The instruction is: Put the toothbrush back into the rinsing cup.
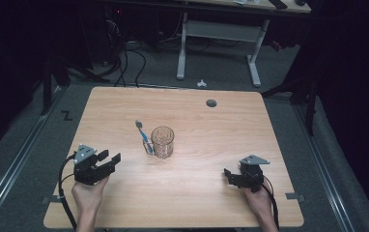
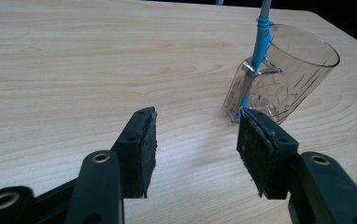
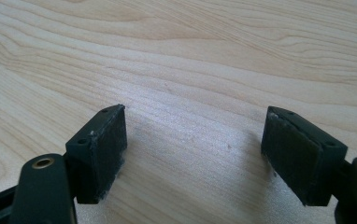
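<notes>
The wooden table carries only two small things, both a little left of its middle: a clear glass cup standing upright, and a blue toothbrush lying just beside the cup on its left, bristle head toward the far edge. From the high view I cannot tell whether the near end of the handle touches the cup's base; in the left gripper view the handle crosses in front of the glass, so they look at least very close.

The left gripper sits near the left front of the table, jaws spread wide and holding nothing, aimed toward the cup and brush. The right gripper rests well apart at the right front, likewise released and empty, with bare wood between its jaws in its own view.

The step in hand looks like a reach for the toothbrush with the left gripper. To do it well, come in low and turn the wrist so the pads straddle the handle across its width, mid-length, clear of the glass. Close gently; a thin handle flat on wood slips easily. Keeping the right gripper ready to steady the cup would guard against knocking it over.
</notes>
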The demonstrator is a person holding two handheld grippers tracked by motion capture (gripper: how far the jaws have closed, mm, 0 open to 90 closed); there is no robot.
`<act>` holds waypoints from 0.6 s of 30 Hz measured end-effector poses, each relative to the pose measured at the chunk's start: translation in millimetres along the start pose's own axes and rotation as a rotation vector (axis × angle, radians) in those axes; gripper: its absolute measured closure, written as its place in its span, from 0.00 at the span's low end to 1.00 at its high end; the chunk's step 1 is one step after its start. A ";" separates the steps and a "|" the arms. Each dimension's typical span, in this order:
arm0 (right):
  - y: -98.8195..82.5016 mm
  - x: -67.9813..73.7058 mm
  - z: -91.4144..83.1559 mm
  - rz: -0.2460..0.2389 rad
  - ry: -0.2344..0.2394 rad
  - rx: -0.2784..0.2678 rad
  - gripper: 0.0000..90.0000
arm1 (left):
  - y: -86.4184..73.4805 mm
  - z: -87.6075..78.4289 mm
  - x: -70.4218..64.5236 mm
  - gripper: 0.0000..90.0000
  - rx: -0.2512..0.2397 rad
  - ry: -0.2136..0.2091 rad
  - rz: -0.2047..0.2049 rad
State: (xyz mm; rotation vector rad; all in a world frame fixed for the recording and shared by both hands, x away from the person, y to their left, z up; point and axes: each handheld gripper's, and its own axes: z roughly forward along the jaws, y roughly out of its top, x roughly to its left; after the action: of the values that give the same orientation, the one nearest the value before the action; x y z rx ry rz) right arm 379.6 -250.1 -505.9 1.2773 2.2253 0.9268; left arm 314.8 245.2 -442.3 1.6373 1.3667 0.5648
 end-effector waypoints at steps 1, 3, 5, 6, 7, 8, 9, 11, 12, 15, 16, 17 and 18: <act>0.0 0.0 0.0 0.000 0.000 0.000 0.25 | -1.9 1.0 0.2 0.53 0.004 0.000 -0.002; 0.0 0.0 0.0 0.000 0.000 0.000 0.25 | -4.2 1.8 0.2 0.53 0.008 0.001 -0.006; 0.0 0.0 0.0 0.000 0.000 0.000 0.25 | -5.9 2.3 0.6 0.53 0.010 0.001 -0.007; 0.0 0.0 0.0 0.000 0.000 0.000 0.25 | -7.2 2.8 1.0 0.53 0.010 0.001 -0.012; 0.0 0.0 0.0 0.000 0.000 0.000 0.25 | -7.9 3.0 1.3 0.53 0.010 0.000 -0.014; 0.0 0.1 0.0 0.000 0.000 0.000 0.25 | -8.9 3.3 1.6 0.53 0.013 0.000 -0.014; 0.0 0.0 0.0 0.000 0.000 0.000 0.25 | -10.0 3.8 1.6 0.53 0.014 0.003 -0.016; 0.0 0.0 0.0 0.000 0.000 0.000 0.25 | -12.4 5.1 1.8 0.53 0.022 0.008 -0.014; 0.0 0.1 0.0 0.000 0.000 0.000 0.25 | -13.1 5.5 1.8 0.53 0.025 0.011 -0.013; 0.0 0.0 0.0 0.000 0.000 0.000 0.25 | -16.6 7.8 2.7 0.53 0.031 0.011 -0.021; 0.0 0.0 0.0 0.000 0.000 0.000 0.25 | -17.8 8.8 2.8 0.53 0.034 0.013 -0.023; 0.0 0.0 0.0 0.000 0.000 0.000 0.25 | -18.9 9.7 2.8 0.53 0.038 0.016 -0.021; 0.0 0.0 0.0 0.000 0.000 0.000 0.25 | -19.9 10.5 2.7 0.53 0.042 0.020 -0.019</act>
State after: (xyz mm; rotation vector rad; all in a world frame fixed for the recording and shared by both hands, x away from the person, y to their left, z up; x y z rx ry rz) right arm 379.5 -250.1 -505.9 1.2776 2.2254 0.9269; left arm 313.5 243.8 -464.9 1.6544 1.4155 0.5460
